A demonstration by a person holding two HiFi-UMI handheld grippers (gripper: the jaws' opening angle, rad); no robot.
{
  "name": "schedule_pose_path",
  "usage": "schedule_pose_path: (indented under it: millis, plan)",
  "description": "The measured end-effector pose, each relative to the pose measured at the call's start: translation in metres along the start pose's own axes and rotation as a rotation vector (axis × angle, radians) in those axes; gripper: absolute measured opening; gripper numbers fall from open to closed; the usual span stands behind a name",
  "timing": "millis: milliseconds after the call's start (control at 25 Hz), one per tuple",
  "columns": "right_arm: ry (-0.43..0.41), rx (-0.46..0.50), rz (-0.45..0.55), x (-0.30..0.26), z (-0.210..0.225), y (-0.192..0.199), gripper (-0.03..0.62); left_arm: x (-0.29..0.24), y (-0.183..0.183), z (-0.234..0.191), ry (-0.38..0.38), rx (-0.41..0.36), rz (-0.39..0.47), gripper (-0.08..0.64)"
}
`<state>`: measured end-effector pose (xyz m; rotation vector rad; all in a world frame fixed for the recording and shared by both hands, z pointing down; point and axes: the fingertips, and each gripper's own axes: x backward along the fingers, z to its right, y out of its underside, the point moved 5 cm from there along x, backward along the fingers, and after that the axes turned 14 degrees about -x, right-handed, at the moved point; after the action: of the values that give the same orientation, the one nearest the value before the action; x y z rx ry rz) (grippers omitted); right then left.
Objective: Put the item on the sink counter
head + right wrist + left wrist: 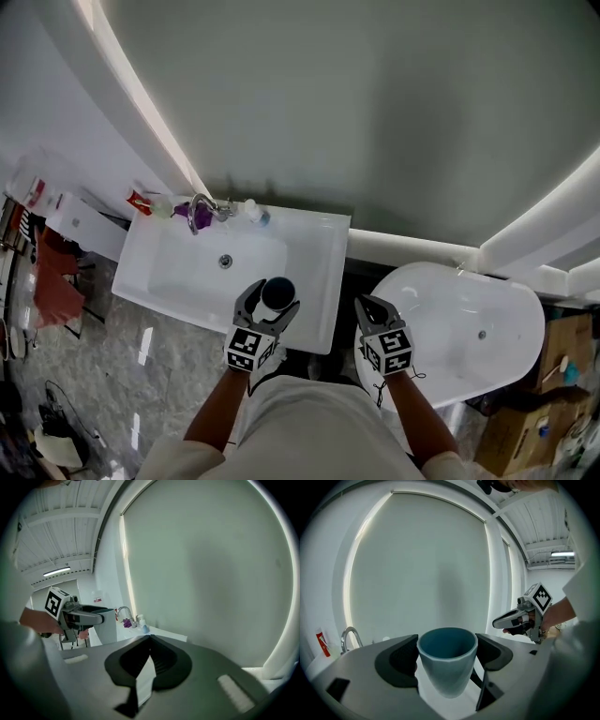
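The left gripper (273, 299) clasped a blue cup (447, 663) upright between its jaws, white sink (319, 274) just ahead; to its right, the right gripper (374, 310) was closed, empty.

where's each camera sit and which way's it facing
Head view: on the head, steeply down at the sink; both forearms show.
Left gripper view: on the left hand-held gripper, along jaws gripping the cup; right hand shows.
Right gripper view: on the right hand-held gripper, along shut jaws; left hand shows.
Shared: all show the faucet.
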<state>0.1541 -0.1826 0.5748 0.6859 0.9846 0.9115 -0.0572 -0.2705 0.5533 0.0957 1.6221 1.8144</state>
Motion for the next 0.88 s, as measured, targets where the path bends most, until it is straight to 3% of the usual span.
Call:
schedule_pose_path:
  millis: [480, 880]
  plan:
    - [0.136, -0.064, -0.023, -0.052, -0.001, 0.013, 0.011, -0.099, 0.048, -0.052, 0.158, -0.077, -0.022, 0.381]
    - [0.260, -0.169, -0.021, -0.075, 0.008, 0.029, 0.011, -0.189, 0.082, -0.056, 0.274, -0.124, -0.008, 0.380]
